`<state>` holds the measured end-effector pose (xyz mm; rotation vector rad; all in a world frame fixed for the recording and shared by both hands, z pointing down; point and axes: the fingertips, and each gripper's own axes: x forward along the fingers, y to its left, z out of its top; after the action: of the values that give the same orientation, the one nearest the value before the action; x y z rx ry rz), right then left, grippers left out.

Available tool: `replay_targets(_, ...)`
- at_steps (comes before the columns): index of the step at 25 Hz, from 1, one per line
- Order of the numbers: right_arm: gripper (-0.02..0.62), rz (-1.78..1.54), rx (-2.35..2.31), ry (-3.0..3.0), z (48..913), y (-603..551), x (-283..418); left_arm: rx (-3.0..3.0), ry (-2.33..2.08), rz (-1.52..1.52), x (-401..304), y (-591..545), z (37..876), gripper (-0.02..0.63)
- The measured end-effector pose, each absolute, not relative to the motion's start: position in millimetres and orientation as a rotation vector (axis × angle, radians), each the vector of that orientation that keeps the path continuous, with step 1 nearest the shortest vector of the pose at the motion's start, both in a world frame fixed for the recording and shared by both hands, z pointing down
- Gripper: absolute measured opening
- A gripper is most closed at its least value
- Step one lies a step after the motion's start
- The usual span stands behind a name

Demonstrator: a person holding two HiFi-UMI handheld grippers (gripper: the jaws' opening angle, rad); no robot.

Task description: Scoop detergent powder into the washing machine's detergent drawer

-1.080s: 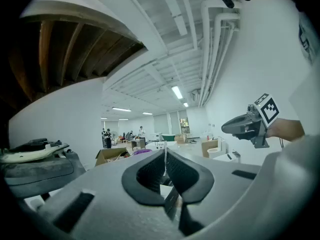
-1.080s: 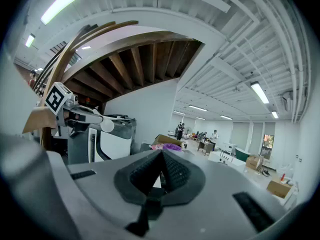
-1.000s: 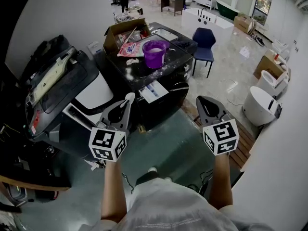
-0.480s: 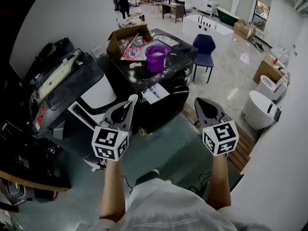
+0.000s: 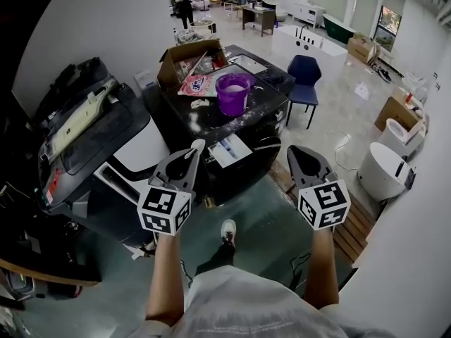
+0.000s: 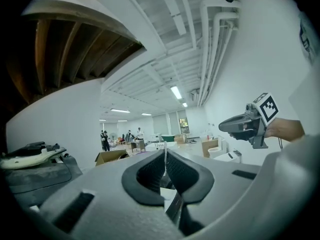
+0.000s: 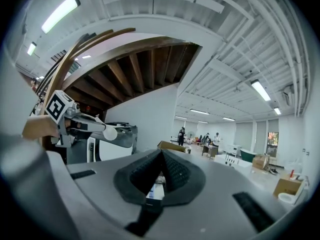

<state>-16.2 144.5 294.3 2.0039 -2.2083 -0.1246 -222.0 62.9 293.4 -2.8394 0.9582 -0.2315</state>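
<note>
Both grippers have edged closer to the washer (image 5: 243,129), and a shoe (image 5: 227,231) has come into sight below them. The left gripper (image 5: 195,149) is clamped on a white spoon (image 7: 109,132), whose bowl pokes past the tips. The right gripper (image 5: 295,151) is pinched closed with nothing in it. The open drawer (image 5: 229,148) juts from the washer's front, between the two grippers and just beyond them. Powder (image 5: 232,84) sits in the purple bucket (image 5: 235,98) on top of the washer, with white spills beside it.

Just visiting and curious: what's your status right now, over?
Left gripper shut on white scoop. Right gripper shut, empty. Purple bucket on washer ahead. Nothing blocking.
</note>
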Motion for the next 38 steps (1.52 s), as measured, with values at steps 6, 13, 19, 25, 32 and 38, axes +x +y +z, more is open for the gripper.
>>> replay_targets(6, 0.006, -0.109, 2.007, -2.177, 310.1, 69.8, 25.8, -2.868, 0.961, -0.231, -184.3, -19.3, 312.2, 0.014)
replay_targets(13, 0.006, -0.055, 2.03, -2.136, 313.4, -37.5, 68.3, -2.905, 0.904, -0.271, -134.6, -132.5, 316.2, 0.014)
replay_targets(19, 0.006, -0.023, 2.034, -2.124, 316.0, -125.9, 90.9, -2.916, 0.861, -0.299, -103.1, -225.8, 312.7, 0.014)
replay_targets(25, 0.006, 0.003, 2.024, -2.108, 324.8, -186.7, 108.7, -2.894, 0.678, -0.377, -60.5, -291.7, 314.7, 0.014)
replay_targets(32, 0.006, 0.088, 1.965, -2.135, 349.0, -232.2, 127.6, -2.777, 0.44, -0.679, -0.3, -340.3, 350.5, 0.014)
replay_targets(38, 0.006, 0.145, 1.856, -2.192, 372.0, -266.9, 150.1, -2.778, 0.216, -0.999, 44.7, -356.7, 398.0, 0.014)
